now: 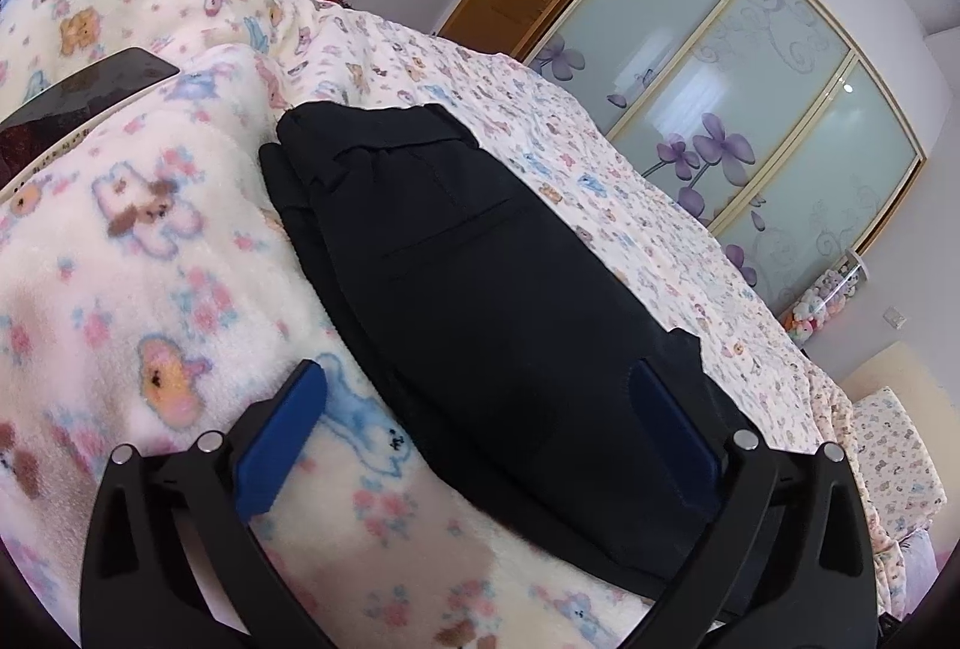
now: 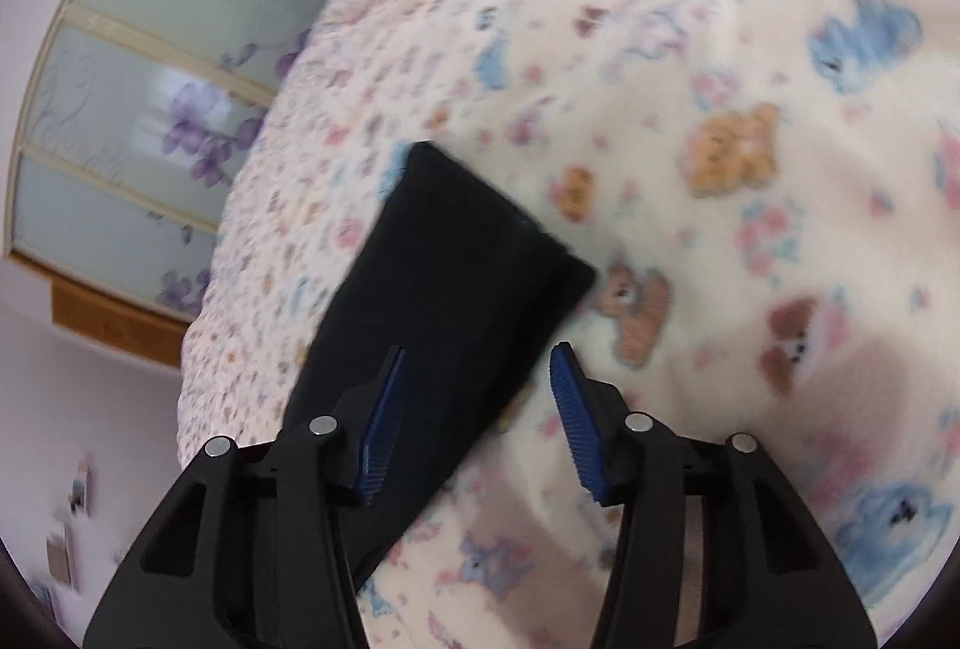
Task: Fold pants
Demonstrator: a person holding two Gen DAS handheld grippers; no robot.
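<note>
Two grippers hang over a bed, both with fingers spread and holding nothing. In the left wrist view, a dark phone (image 1: 84,94) lies at 10 o'clock on the bear-print blanket (image 1: 150,289); the folded black pants (image 1: 480,289) lie at centre on the blanket, the left gripper (image 1: 474,397) astride their near end; a wardrobe (image 1: 750,109) stands at 2 o'clock. In the right wrist view, the right gripper (image 2: 478,397) straddles the pants' (image 2: 456,277) near edge.
</note>
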